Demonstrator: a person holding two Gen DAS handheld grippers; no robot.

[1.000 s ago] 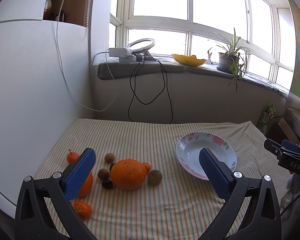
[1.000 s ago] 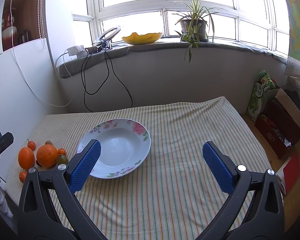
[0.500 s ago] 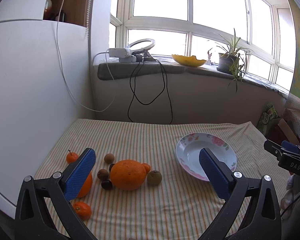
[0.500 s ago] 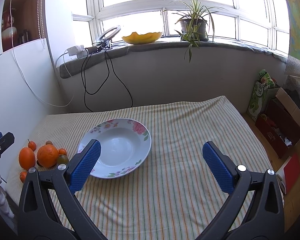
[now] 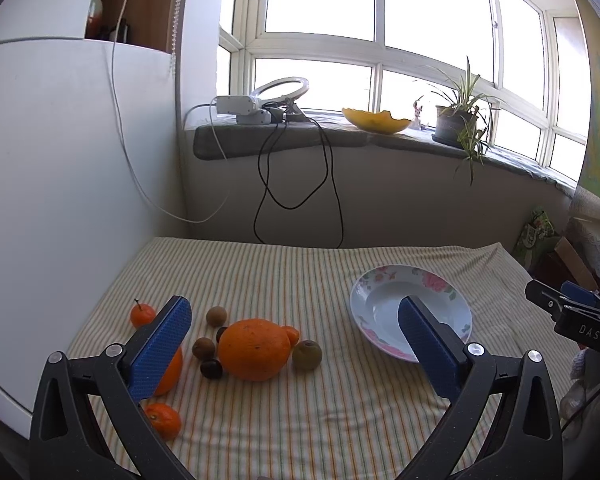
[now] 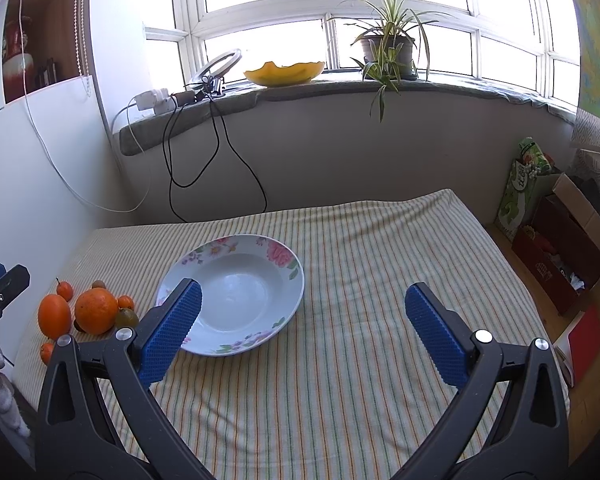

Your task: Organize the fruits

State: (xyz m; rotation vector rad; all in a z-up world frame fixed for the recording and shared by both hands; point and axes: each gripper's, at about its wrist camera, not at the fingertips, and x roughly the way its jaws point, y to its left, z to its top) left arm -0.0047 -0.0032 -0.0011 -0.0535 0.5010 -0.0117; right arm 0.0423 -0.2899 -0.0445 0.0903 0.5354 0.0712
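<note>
Orange fruits (image 5: 254, 349) between wide left claw (image 5: 294, 344), right claw (image 6: 302, 334) (wide) over plate (image 6: 284, 300)

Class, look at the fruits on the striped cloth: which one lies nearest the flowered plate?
The greenish-brown fruit, just right of the big orange; every other fruit sits farther from the plate.

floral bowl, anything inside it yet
Nothing can be seen inside the floral bowl: its pale basin is bare in the right wrist view. The near-left rim is covered by a blue pad of the right tongs, so that strip is unseen.
</note>
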